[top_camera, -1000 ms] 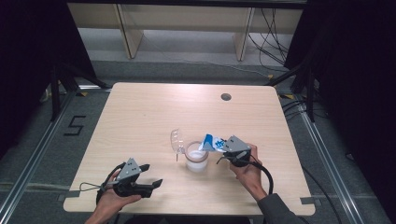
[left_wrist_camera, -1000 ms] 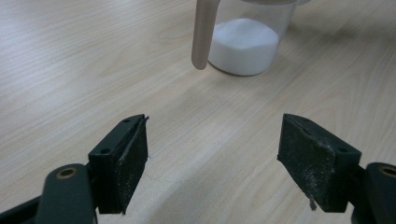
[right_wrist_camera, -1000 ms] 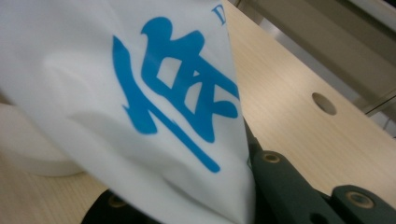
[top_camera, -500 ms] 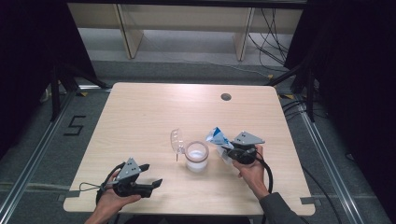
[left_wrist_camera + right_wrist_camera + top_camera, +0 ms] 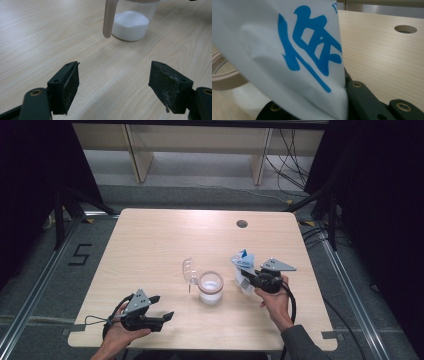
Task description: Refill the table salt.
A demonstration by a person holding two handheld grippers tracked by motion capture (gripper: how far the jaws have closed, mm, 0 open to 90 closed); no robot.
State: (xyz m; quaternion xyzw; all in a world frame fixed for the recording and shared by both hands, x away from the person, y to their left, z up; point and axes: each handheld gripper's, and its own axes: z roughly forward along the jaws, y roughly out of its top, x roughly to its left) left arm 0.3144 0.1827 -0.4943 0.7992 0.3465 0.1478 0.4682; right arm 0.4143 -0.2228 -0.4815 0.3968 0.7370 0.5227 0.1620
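Note:
A clear jar (image 5: pixel 210 287) with white powder in its bottom (image 5: pixel 130 25) stands near the table's middle, its hinged lid (image 5: pixel 188 270) flipped open to the left. My right gripper (image 5: pixel 248 279) is shut on a white bag with blue print (image 5: pixel 243 265) (image 5: pixel 294 57), held upright just right of the jar. The bag hides its jaws in the right gripper view. My left gripper (image 5: pixel 161 307) (image 5: pixel 113 87) rests low at the table's front left, its jaws wide apart with nothing between them, pointing toward the jar.
The light wooden table (image 5: pixel 150 240) has a round cable hole (image 5: pixel 242 224) at the back right. Metal floor rails (image 5: pixel 45 285) and dark frame legs flank both sides, with shelving behind.
My right gripper has carried the bag to the right, away from over the jar, and turned it more upright. The left gripper has stayed put.

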